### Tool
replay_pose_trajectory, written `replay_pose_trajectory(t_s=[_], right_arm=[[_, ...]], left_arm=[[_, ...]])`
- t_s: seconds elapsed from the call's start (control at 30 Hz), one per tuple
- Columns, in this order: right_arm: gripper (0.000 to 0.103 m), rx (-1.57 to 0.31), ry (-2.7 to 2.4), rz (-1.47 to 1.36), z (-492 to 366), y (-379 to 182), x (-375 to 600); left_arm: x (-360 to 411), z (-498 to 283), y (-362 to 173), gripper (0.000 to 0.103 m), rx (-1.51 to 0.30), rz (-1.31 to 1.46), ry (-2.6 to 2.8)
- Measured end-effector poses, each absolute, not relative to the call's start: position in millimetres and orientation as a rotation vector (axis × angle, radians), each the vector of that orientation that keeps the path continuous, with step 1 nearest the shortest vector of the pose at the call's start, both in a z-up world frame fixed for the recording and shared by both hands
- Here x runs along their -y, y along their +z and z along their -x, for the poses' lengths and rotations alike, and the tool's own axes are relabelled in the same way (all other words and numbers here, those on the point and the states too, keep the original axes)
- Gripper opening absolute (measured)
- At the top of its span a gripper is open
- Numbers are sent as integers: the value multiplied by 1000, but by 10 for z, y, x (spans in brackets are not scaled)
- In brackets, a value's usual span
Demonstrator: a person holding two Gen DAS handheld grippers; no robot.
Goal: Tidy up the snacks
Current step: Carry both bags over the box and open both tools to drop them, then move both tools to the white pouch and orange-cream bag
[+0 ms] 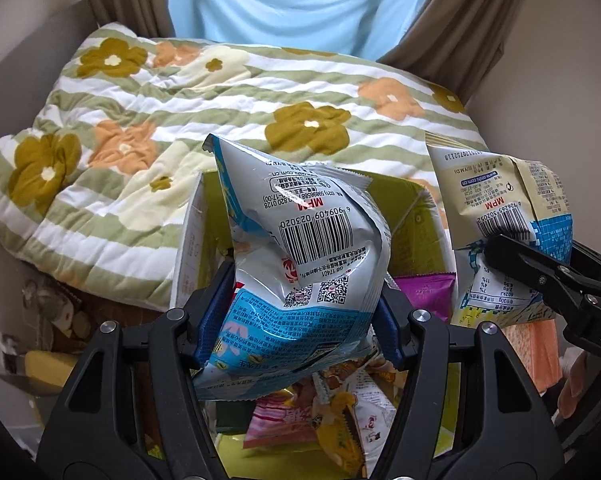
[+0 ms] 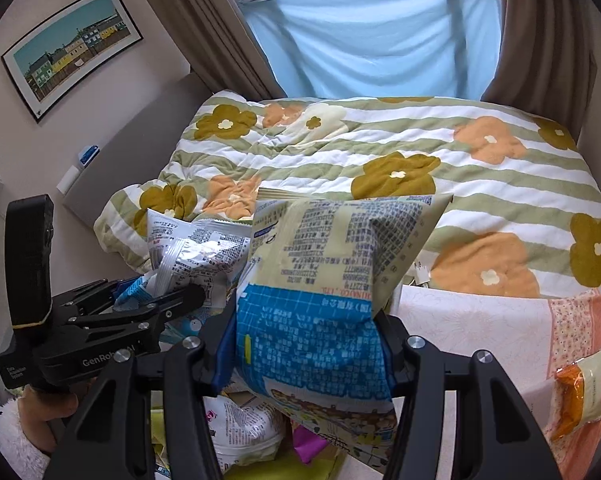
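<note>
My left gripper is shut on a silver and blue snack bag, held upright above an open yellow-green box of several loose snack packets. My right gripper is shut on a cream and blue snack bag, also held up over the box. In the left wrist view the right gripper and its cream bag are at the right. In the right wrist view the left gripper and its silver bag are at the left.
A flowered, green-striped quilt covers the bed behind the box. A pink patterned cloth with an orange sachet lies at the right. Brown curtains and a blue sheet hang at the back.
</note>
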State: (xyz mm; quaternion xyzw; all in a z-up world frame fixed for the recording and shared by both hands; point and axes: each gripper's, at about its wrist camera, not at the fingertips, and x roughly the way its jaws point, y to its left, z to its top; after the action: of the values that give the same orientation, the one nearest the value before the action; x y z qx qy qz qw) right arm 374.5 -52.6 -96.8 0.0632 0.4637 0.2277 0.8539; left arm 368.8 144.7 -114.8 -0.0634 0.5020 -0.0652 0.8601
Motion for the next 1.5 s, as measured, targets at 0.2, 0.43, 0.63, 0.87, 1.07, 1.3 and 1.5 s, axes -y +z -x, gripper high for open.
replay_pose_trajectory(t_s=[0.2,0.43,0.63,0.87,1.07,1.3,1.5], right_arm=[[51,-1002,442,-130,-3808,-1026,414],[51,-1027,467,-88,-3884,-1139,322],[51,-1061,476,-49,-4042,-1267,279],[53,-1075,473,-17,-4154,-1323,222],[98,-1035,460,-53,-4113,-1295,266],[98,-1027,460,-40,-3978,-1312,267],[98,-993,453,-48,-3810,-1140,284]], left_arm=[[-1529,-3707,-1172,103,-1046,93,-150],[-1633,-3524,-1223,103,-1052,138,-115],[-1613,-3459,-1199,103,-1044,148,-92],[-1643,-3427,-1109,103,-1022,155,-68],[-1669,-3369,-1086,103,-1011,153,-55],[-1691,-3286,-1114,103,-1019,156,-60],[-1678,-3175,-1014,103,-995,142,-72]])
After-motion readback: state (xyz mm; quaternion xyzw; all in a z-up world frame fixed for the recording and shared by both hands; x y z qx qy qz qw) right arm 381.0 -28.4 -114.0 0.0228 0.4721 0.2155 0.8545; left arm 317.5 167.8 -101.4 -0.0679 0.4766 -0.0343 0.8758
